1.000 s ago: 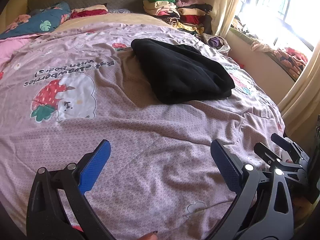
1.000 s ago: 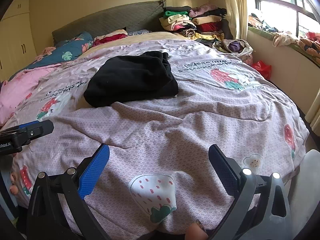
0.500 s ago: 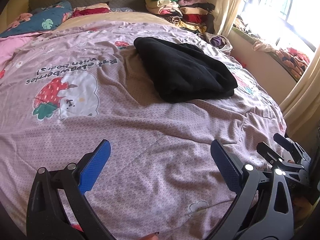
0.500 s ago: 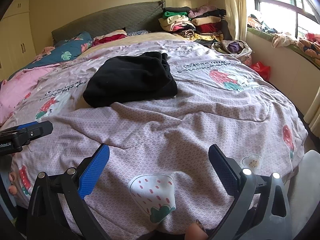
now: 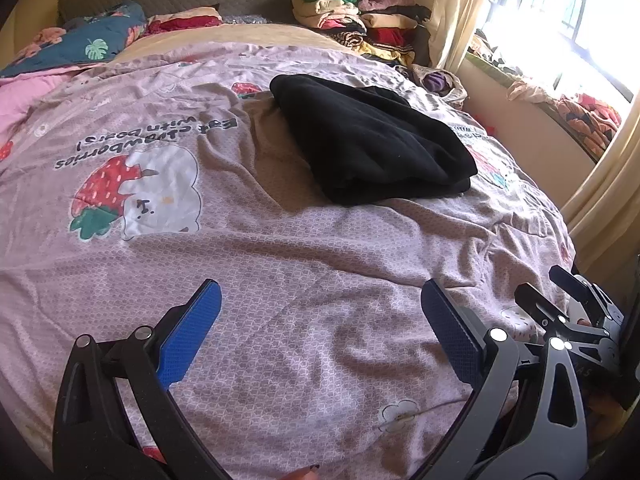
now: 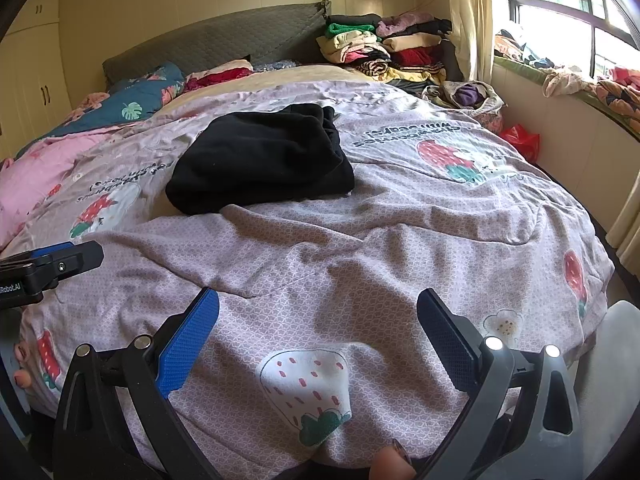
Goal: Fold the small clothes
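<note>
Both grippers hang low over the near edge of the bed, well apart from the black garment (image 5: 372,140), which lies folded into a thick bundle on the lilac strawberry duvet (image 5: 280,280) towards the middle of the bed, a little right of centre in the left wrist view. The left gripper (image 5: 320,312) has its jaws spread wide with nothing between them; the right gripper (image 6: 318,314) is just as wide and just as empty. Over the last second almost nothing has changed: the left camera has crept slightly closer to the garment and tipped a touch, while the right camera's view is practically the same. That stillness, with the bundle already compact and left alone, suggests this piece is finished and the person is pausing between items. The next garment would likely come from the heap of clothes (image 6: 384,52) at the far right corner by the headboard (image 6: 224,40), which is a long reach from here
</note>
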Demonstrator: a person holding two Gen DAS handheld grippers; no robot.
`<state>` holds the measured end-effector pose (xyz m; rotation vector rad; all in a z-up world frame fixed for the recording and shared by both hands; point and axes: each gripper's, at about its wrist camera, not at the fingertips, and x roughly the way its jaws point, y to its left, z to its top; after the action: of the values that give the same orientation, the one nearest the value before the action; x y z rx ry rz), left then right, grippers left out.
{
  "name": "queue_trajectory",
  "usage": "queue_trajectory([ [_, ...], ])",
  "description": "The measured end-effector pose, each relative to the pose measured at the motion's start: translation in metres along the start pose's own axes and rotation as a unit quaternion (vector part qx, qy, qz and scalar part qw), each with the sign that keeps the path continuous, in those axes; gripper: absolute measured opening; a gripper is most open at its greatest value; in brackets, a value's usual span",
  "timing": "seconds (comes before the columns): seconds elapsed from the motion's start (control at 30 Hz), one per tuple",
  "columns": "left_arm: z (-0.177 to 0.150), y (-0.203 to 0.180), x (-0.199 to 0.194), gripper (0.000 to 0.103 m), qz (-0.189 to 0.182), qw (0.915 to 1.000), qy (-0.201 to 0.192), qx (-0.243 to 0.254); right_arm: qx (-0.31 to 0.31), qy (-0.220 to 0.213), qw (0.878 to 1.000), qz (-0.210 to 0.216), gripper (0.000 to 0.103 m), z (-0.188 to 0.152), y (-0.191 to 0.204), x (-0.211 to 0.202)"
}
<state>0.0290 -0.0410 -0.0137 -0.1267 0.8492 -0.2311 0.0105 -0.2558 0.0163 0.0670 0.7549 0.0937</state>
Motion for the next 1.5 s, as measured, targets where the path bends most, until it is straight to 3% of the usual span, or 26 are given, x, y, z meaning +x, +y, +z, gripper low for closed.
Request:
queue_trajectory([
  [1.23, -0.001, 0.006, 0.003, 0.094, 0.014, 0.9998, 0.014, 0.002, -0.003, 0.002, 1.000, -0.005, 0.099, -0.002, 0.001, 0.003],
  [1.4, -0.002, 0.009, 0.008, 0.094, 0.024, 0.9993, 0.029, -0.006, 0.012, -0.011, 1.000, -0.027, 0.099, -0.001, -0.009, -0.003],
  [1.5, -0.005, 0.021, 0.009, 0.094, 0.031, 0.9989, 0.033, -0.016, 0.051, -0.042, 0.995, -0.070, 0.099, 0.003, -0.036, -0.018],
])
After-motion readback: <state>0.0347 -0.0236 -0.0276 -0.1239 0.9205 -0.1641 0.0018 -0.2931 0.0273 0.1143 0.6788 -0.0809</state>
